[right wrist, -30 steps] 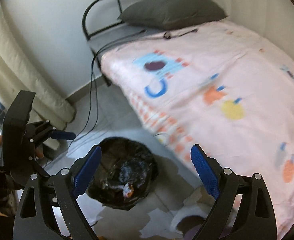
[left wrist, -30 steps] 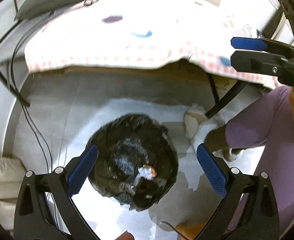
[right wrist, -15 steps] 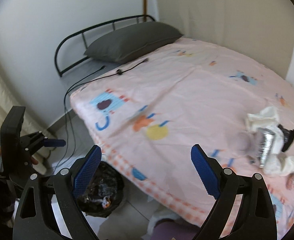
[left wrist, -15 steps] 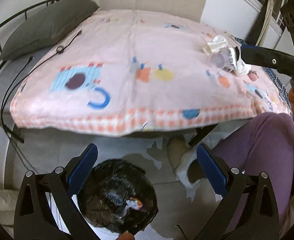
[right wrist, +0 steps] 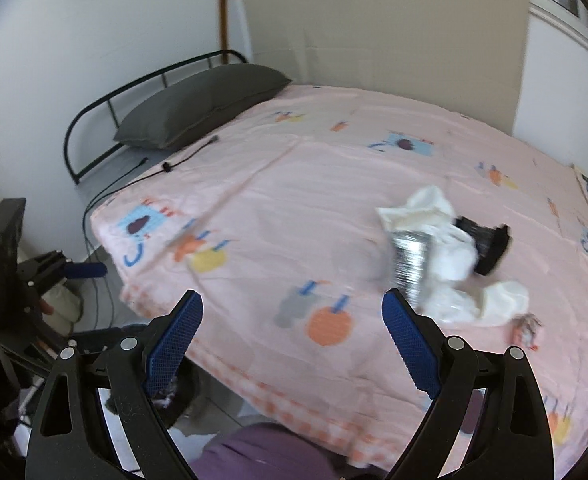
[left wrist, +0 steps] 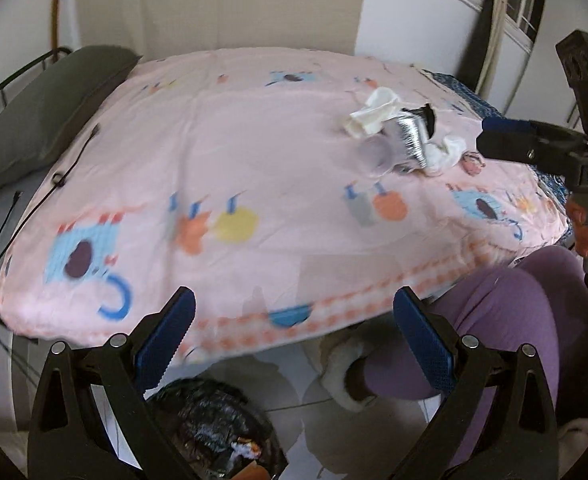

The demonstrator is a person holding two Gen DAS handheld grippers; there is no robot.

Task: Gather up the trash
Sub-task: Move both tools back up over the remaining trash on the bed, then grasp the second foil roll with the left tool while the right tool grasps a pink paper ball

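A heap of trash lies on the pink bed cover: crumpled white tissues (right wrist: 453, 264), a shiny silver wrapper (right wrist: 409, 264), a black piece (right wrist: 489, 244), a clear plastic cup (left wrist: 373, 156) and a small scrap (right wrist: 527, 326). The heap shows in the left wrist view too, with the wrapper (left wrist: 409, 140) in its middle. My left gripper (left wrist: 294, 336) is open and empty above the bed's near edge. My right gripper (right wrist: 294, 332) is open and empty, short of the heap. A bin with a black bag (left wrist: 214, 432) stands on the floor below the left gripper.
The bed cover (right wrist: 333, 184) fills both views. A grey pillow (right wrist: 202, 104) and a metal headboard (right wrist: 94, 120) lie at the far left, with black cables (right wrist: 154, 168) trailing off it. The person's purple-clad leg (left wrist: 493, 320) is beside the bed.
Both grippers have lifted from the bin on the floor and swung up towards the bed. The trash heap has come into view and grown nearer. Both stay open.
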